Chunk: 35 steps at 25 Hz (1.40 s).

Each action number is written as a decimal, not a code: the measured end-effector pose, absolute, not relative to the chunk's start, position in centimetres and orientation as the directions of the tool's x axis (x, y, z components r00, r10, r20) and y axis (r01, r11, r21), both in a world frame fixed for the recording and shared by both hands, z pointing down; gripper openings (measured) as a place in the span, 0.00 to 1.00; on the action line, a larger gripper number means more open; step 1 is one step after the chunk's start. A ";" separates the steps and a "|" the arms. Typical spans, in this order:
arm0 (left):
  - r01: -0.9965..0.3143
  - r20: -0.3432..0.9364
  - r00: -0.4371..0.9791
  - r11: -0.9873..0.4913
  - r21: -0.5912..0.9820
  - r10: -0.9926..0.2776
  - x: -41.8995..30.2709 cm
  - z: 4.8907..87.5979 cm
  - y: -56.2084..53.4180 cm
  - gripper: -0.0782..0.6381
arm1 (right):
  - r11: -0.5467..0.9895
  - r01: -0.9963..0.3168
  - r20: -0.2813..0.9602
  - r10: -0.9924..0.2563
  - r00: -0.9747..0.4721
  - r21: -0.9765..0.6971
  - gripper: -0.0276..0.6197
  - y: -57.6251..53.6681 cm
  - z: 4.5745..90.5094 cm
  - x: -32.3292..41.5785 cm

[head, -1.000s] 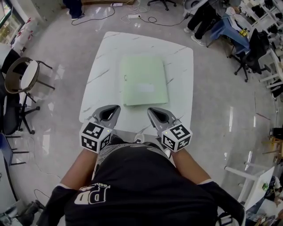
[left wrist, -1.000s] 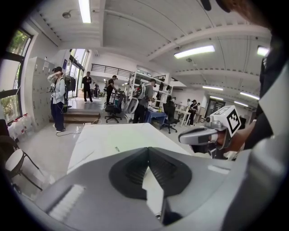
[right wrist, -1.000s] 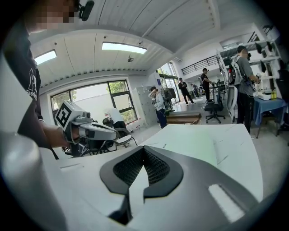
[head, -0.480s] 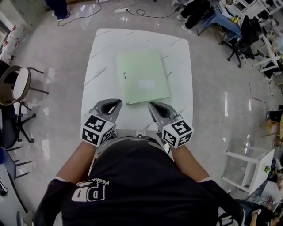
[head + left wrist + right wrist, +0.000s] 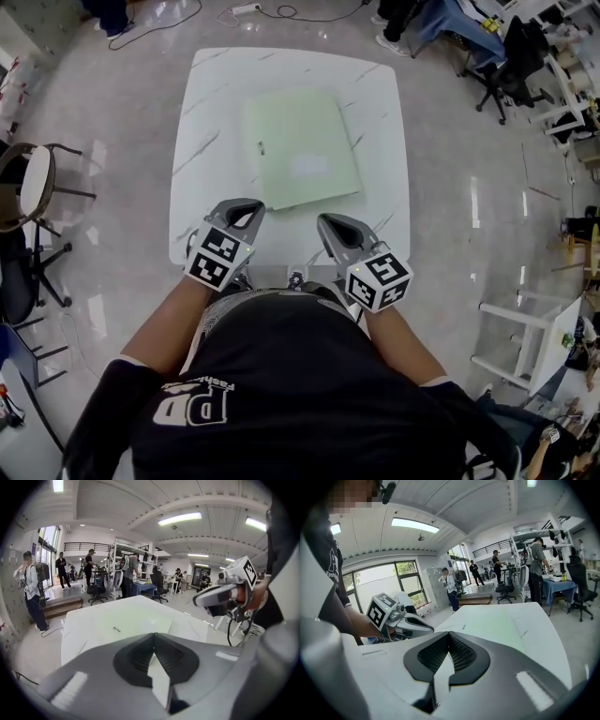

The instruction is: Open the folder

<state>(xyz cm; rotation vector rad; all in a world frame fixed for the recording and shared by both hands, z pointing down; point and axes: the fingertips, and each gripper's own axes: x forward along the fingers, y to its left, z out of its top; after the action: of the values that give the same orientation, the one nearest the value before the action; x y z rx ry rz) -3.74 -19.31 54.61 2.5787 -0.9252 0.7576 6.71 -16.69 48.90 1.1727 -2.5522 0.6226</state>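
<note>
A pale green folder [image 5: 300, 150] lies closed and flat on the middle of the white marble table [image 5: 384, 112], with a small metal tab [image 5: 261, 145] near its left edge. My left gripper [image 5: 249, 207] is over the table's near edge, just short of the folder's near left corner, jaws shut and empty. My right gripper [image 5: 327, 223] hangs beside it at the near edge, also shut and empty. In the left gripper view the folder [image 5: 136, 620] lies ahead of the shut gripper [image 5: 153, 634]. From the right gripper view, the folder [image 5: 497, 623] sits beyond the shut gripper [image 5: 449, 633].
Chairs [image 5: 37, 187] stand on the floor left of the table. Office chairs and seated people [image 5: 487, 47] are at the far right. A white frame stand [image 5: 525, 337] is at the right, and cables [image 5: 244, 9] lie on the floor beyond the table.
My left gripper has dropped and rolled, ending closer to the folder's near left corner. The right gripper has barely shifted. The folder has stayed closed.
</note>
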 end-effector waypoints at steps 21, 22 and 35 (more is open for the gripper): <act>-0.605 0.692 0.600 -0.793 0.065 -0.401 -1.4 64.0 -21.2 0.18 | 0.557 -0.786 0.425 -0.664 -0.615 -0.267 0.04 -17.0 49.9 8.3; -0.603 0.700 0.594 -0.795 0.062 -0.396 -1.5 64.3 -21.2 0.18 | 0.556 -0.787 0.424 -0.666 -0.614 -0.268 0.04 -17.0 49.9 8.3; -0.602 0.687 0.618 -0.792 0.101 -0.382 -1.7 65.1 -21.3 0.18 | 0.550 -0.793 0.424 -0.672 -0.607 -0.262 0.04 -17.9 50.0 8.8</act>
<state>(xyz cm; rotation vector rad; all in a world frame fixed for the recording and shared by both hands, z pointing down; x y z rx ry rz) -1.73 -21.27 65.09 2.5229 -0.7931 0.9606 8.80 -17.93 50.03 1.2179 -2.5140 0.6295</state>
